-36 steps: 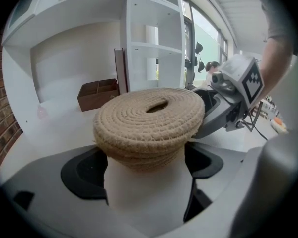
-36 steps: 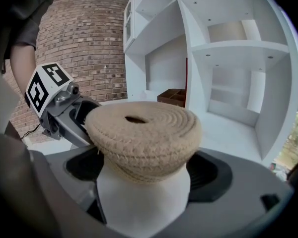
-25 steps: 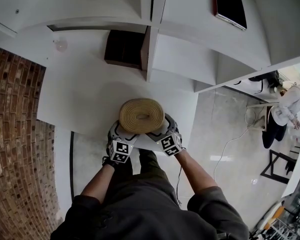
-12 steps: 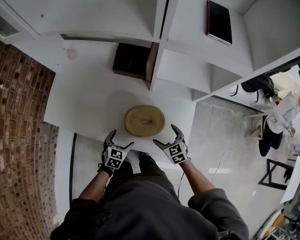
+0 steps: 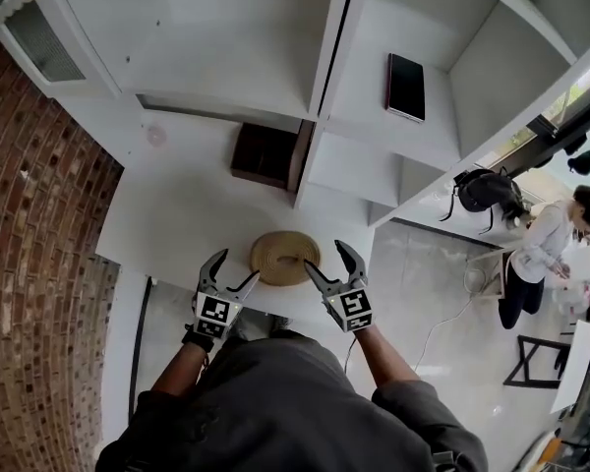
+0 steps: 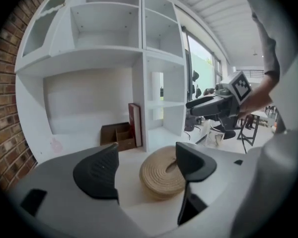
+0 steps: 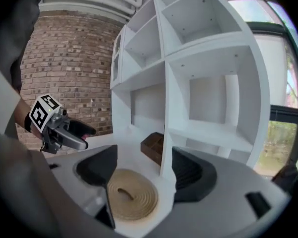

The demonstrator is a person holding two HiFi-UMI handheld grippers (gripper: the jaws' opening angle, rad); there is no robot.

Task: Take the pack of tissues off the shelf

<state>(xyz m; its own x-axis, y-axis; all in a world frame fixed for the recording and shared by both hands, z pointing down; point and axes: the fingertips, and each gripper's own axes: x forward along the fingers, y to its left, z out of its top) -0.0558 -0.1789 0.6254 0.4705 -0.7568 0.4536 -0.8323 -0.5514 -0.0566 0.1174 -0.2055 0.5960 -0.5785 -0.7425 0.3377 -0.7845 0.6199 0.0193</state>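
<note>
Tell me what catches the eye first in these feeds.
A round woven straw coil lies near the front edge of the white shelf unit, on its wide ledge. The left gripper and right gripper hover just in front, fingers closing on nothing. Behind the coil, a brown box sits against the divider.

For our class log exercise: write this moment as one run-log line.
left gripper: closing, empty | right gripper: closing, empty | basket: on counter, ungripped

Bright daylight, perhaps window-lit; heavy fisheye edges.
</note>
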